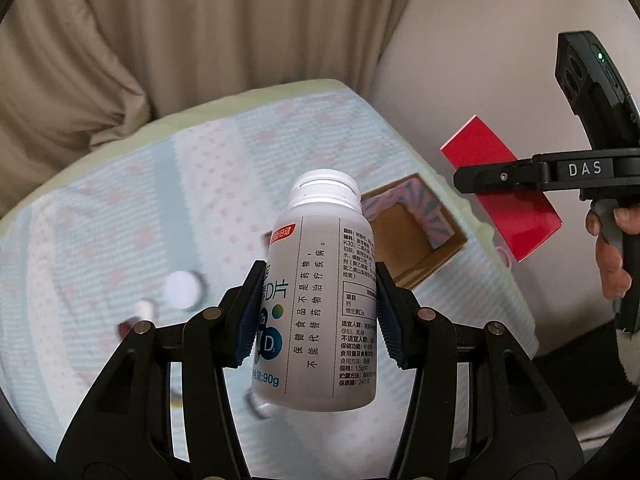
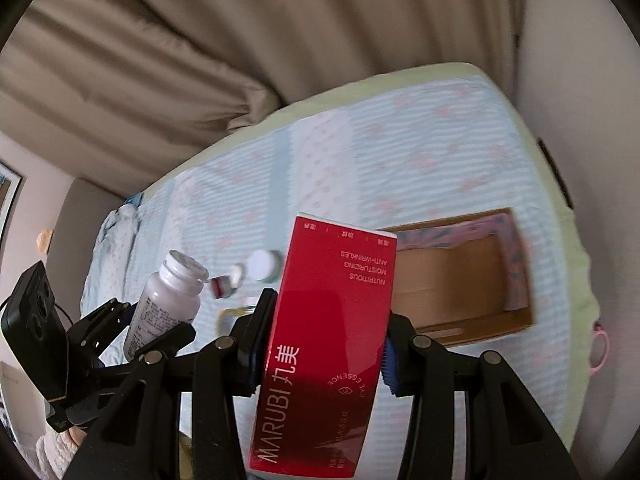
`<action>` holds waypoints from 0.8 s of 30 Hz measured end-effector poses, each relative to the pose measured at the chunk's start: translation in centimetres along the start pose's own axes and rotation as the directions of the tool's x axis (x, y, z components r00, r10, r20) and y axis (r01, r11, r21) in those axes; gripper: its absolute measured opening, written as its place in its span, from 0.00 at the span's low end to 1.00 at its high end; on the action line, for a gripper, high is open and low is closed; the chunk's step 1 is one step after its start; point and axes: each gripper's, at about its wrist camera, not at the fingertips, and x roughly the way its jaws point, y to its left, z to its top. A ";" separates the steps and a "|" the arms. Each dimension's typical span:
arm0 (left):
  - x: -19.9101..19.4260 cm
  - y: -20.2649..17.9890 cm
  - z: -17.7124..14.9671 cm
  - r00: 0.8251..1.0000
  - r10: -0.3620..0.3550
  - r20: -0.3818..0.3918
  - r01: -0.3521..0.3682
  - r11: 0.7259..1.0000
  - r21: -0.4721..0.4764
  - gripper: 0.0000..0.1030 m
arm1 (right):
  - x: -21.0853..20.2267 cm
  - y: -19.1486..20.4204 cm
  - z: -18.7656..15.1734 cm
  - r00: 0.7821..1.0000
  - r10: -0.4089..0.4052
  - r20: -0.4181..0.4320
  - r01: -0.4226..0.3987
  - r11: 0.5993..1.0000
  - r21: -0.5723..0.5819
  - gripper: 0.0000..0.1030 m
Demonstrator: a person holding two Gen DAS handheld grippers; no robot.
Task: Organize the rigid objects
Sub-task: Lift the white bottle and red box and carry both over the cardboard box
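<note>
My left gripper (image 1: 318,316) is shut on a white pill bottle (image 1: 320,288) with a white cap and holds it upright above the bed; the bottle also shows in the right wrist view (image 2: 166,300). My right gripper (image 2: 320,344) is shut on a red MARUBI box (image 2: 324,344) held in the air; the box also shows in the left wrist view (image 1: 504,188). An open cardboard box (image 2: 452,280) with a patterned inner wall lies on the bed, just beyond the red box. It shows right of the bottle in the left wrist view (image 1: 416,232).
The bed has a light blue and pink patterned cover (image 2: 360,152). A small white jar (image 2: 262,266), a tiny red-and-white bottle (image 2: 226,282) and other small items lie on it left of the cardboard box. Beige curtains (image 2: 200,40) hang behind.
</note>
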 end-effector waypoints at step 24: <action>24.1 -6.1 0.5 0.953 0.074 -0.295 -0.070 0.997 0.024 0.46 | 14.1 -17.8 1.3 0.972 -0.114 -0.204 0.121 0.992 0.023 0.41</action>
